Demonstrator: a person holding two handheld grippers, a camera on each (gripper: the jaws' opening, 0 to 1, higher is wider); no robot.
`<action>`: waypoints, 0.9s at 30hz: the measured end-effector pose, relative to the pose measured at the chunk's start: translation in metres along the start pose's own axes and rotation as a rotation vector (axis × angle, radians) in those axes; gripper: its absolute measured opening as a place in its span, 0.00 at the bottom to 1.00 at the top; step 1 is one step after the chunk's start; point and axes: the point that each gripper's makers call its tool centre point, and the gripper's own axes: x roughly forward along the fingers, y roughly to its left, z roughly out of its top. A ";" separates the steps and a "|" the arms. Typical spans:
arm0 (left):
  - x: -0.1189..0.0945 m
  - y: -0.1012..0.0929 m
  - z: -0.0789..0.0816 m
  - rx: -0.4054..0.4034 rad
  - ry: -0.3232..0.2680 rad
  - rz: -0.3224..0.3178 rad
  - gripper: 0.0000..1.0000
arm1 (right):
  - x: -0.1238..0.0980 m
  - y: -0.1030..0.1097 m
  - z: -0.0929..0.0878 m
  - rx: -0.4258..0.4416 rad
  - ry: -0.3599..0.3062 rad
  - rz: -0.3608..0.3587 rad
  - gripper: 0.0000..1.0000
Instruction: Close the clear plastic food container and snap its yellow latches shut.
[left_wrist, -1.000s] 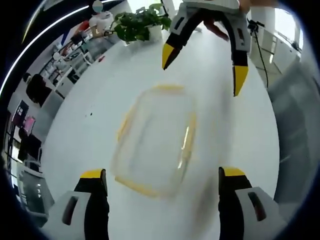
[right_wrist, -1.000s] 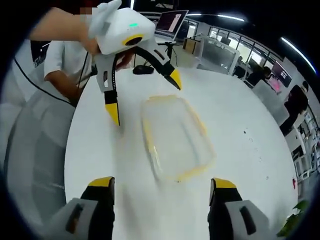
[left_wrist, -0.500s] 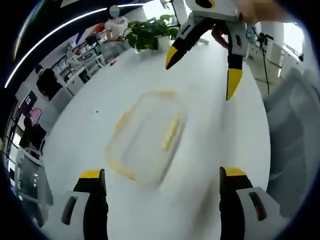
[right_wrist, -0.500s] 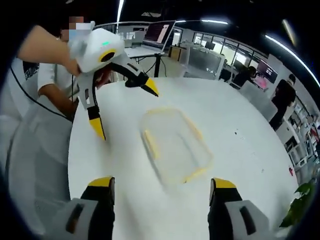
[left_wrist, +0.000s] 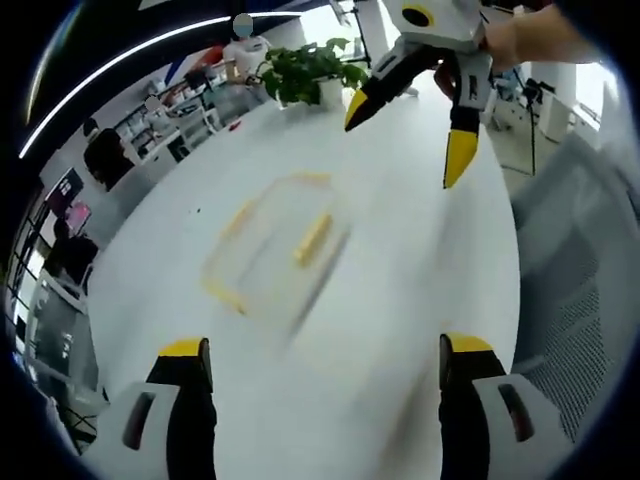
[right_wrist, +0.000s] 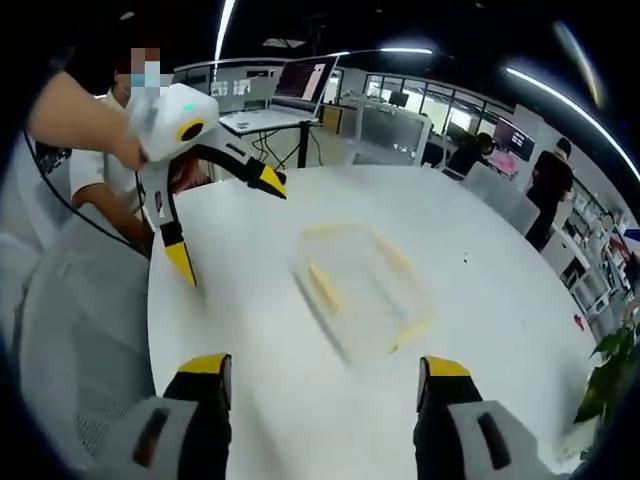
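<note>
**Both grippers hanging clear of the container, jaws spread**

Left gripper view: I am looking down along the left gripper, whose two yellow-tipped jaws are standing wide apart at the bottom of the view with nothing between them. The clear plastic food container is lying flat on the white round table, ahead of the jaws and toward the left one, apart from both. It is blurring badly here; I am making out yellow latches along its edges, and its long axis is running from lower left to upper right, pointing toward the potted plant at the far table edge. I cannot tell whether the lid is seated. The right gripper is coming in from the top, held by a hand, its jaws spread and hanging above the table, well apart from the container.

Right gripper view: the right gripper's own jaws are also standing spread and empty. The container is sitting mid-table ahead of them, its long axis slanting from upper left to lower right. The left gripper is hovering at upper left with jaws open, apart from the container, a person behind it.
</note>
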 end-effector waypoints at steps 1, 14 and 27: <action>-0.002 -0.002 -0.002 -0.003 -0.005 0.006 0.93 | -0.001 0.002 -0.002 0.004 -0.001 -0.005 0.75; -0.017 -0.029 -0.021 -0.033 -0.024 0.008 0.92 | -0.012 0.023 -0.019 0.062 -0.020 -0.045 0.75; -0.030 -0.041 -0.049 -0.134 -0.021 0.030 0.91 | -0.026 0.042 -0.032 0.153 -0.090 -0.103 0.74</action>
